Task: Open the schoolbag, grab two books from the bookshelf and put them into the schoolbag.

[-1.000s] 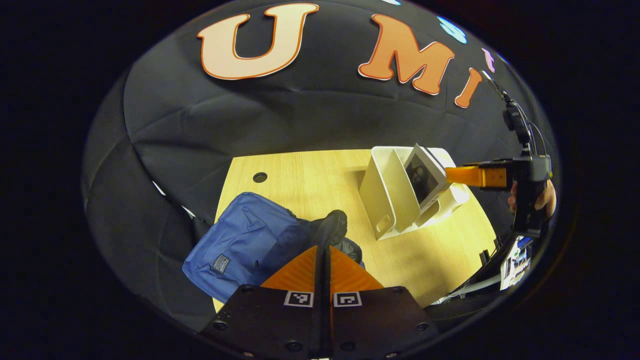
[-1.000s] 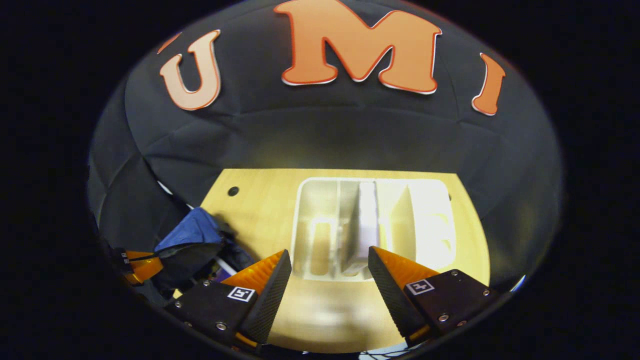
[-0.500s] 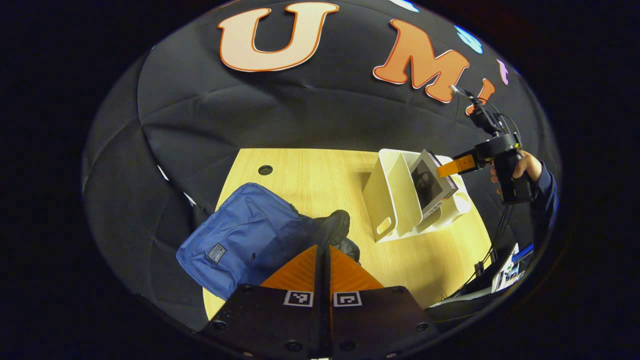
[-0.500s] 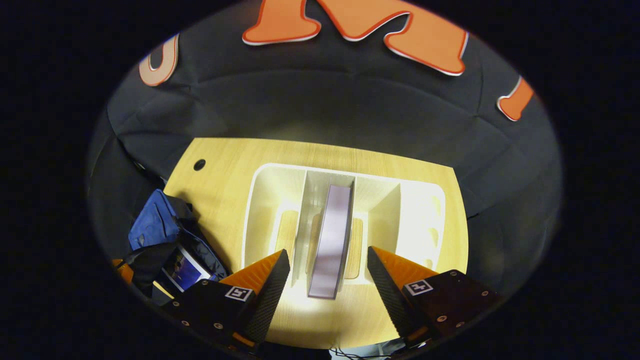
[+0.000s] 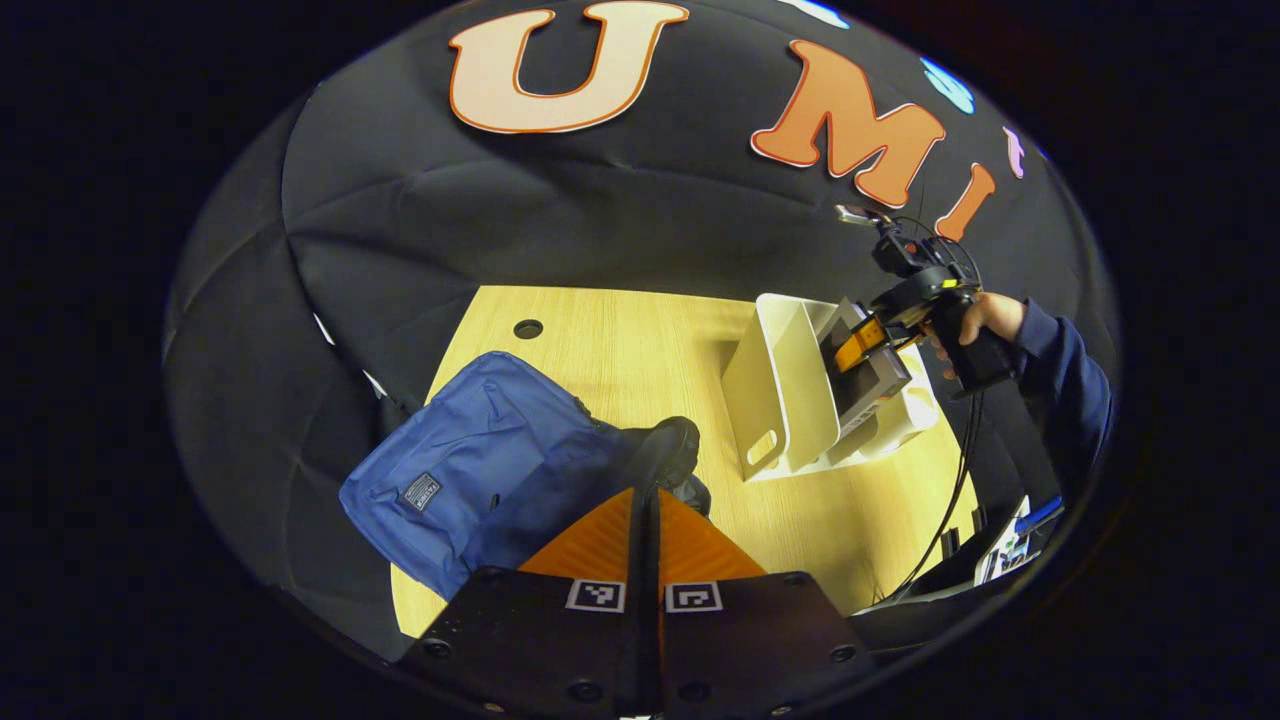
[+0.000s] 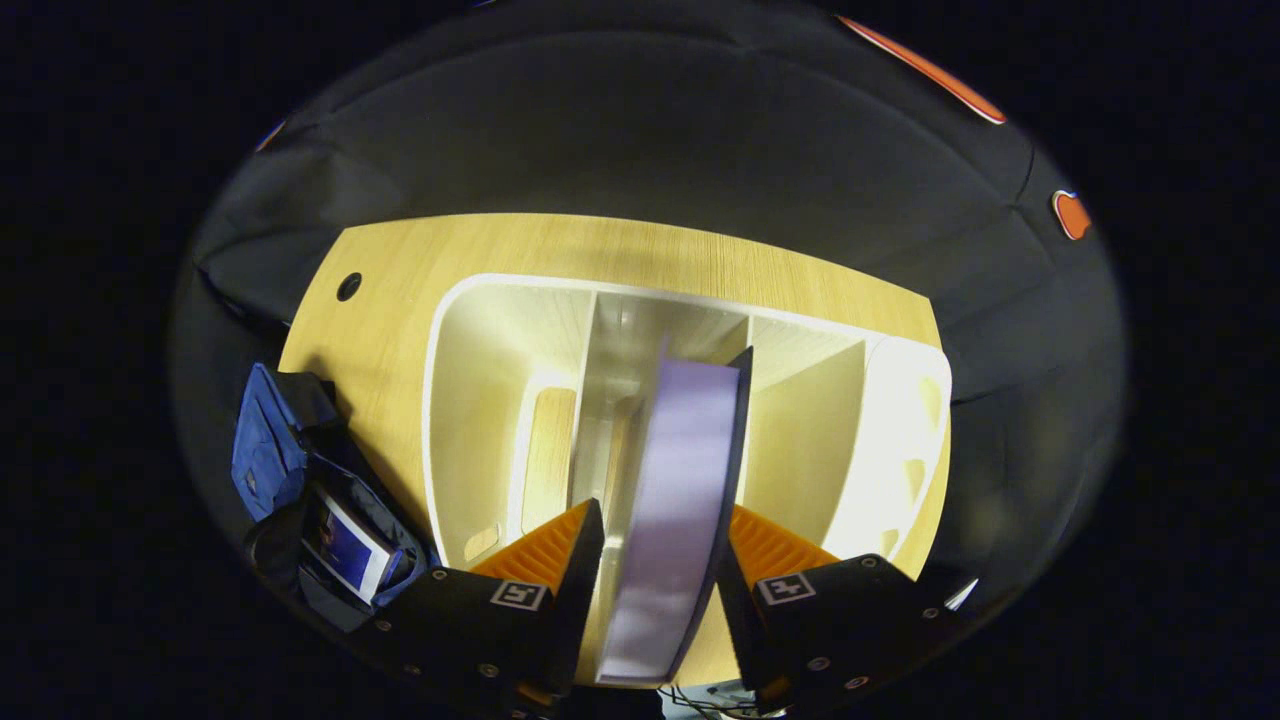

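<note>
Over the pale wooden table [image 6: 400, 290], the right claw [image 6: 655, 560] is straddling, jaws half-open, the grey-edged second book [image 6: 680, 480] in the white plastic bookshelf [image 6: 880, 440]; next, probably pinching and lifting.

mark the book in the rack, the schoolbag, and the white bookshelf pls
book [image 6: 670, 500], right gripper view, on its pale page edge between the fingers.
schoolbag [image 5: 480, 455], left gripper view, on the blue front panel.
white bookshelf [image 6: 480, 400], right gripper view, on the inner wall of its left compartment.
</note>
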Action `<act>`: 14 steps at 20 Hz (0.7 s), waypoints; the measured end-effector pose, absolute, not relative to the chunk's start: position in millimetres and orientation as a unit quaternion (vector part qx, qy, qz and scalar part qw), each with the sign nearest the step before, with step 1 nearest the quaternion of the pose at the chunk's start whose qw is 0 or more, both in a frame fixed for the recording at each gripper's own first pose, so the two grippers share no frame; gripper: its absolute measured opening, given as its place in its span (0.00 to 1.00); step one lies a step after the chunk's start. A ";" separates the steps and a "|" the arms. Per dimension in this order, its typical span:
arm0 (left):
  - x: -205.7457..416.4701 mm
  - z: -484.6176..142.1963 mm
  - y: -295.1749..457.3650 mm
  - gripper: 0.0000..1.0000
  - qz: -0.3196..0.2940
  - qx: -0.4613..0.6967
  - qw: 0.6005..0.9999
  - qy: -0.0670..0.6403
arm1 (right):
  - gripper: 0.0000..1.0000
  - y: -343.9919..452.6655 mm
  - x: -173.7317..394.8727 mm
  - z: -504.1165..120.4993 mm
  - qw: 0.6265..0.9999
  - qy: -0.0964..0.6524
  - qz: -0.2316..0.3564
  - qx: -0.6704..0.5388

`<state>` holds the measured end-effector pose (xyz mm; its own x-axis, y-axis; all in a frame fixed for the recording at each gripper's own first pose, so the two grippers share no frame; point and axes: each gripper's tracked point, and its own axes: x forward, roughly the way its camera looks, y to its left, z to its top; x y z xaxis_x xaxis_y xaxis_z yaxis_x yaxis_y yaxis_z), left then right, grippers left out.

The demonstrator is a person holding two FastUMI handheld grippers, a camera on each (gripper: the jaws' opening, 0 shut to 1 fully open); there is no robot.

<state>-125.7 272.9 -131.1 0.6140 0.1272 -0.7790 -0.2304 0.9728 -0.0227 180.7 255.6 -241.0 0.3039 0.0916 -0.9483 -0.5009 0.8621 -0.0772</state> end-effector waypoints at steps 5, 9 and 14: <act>-127.9 -132.8 270.6 0.01 0.097 -0.067 0.897 0.427 | 0.59 260.4 174.9 -257.8 0.766 0.598 0.178 -0.156; -126.9 -134.6 269.5 0.00 0.091 -0.068 0.898 0.426 | 0.42 256.6 171.4 -238.7 0.771 0.589 0.190 -0.147; -125.2 -138.5 268.4 0.00 0.078 -0.064 0.899 0.426 | 0.42 238.9 161.9 -184.4 0.783 0.572 0.211 -0.118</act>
<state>-125.2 268.4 -138.5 0.6247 0.0852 -0.7762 -0.1937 0.9799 -0.0484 161.9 238.9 -184.4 0.2550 0.1966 -0.9467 -0.4661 0.8829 0.0578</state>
